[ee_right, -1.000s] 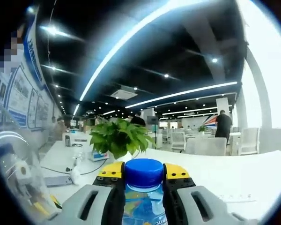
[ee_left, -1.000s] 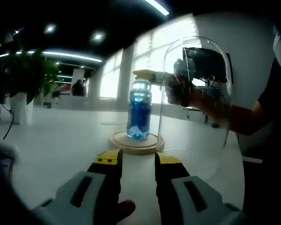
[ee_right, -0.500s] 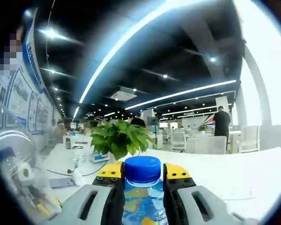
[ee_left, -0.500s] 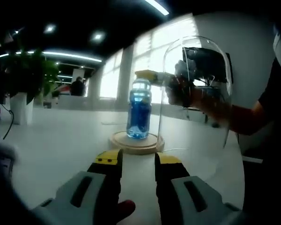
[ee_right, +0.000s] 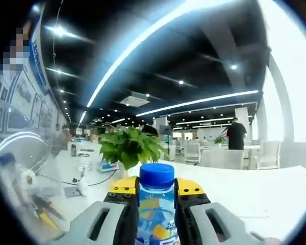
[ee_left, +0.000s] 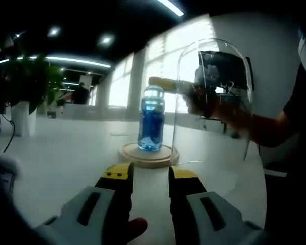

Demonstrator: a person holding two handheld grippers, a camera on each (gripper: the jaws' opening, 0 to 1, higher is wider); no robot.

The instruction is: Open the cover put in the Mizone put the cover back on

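A blue Mizone bottle [ee_left: 152, 122] stands upright on a round wooden base [ee_left: 149, 154] on the white table. The clear glass dome cover [ee_left: 214, 102] stands just right of the base, off it. Seen through the glass, my right gripper [ee_left: 160, 81] reaches in from the right at the bottle's neck. In the right gripper view the bottle [ee_right: 156, 214] fills the gap between my right gripper's [ee_right: 156, 186] jaws, its blue cap [ee_right: 156, 176] rising above them. The dome's curved wall [ee_right: 20, 168] is at the left. My left gripper [ee_left: 150, 173] hovers in front of the base, jaws apart and holding nothing.
A potted plant [ee_left: 25, 87] stands at the table's far left, and it is also behind the bottle [ee_right: 130, 148]. A person's arm [ee_left: 260, 127] comes in from the right. A cable and small items [ee_right: 81, 184] lie on the white table [ee_right: 245, 189]. People and chairs are far behind.
The right gripper has drawn back slightly to the right in the left gripper view. In its own view the cap now looks smaller and sits higher above the jaws. The left gripper has not moved.
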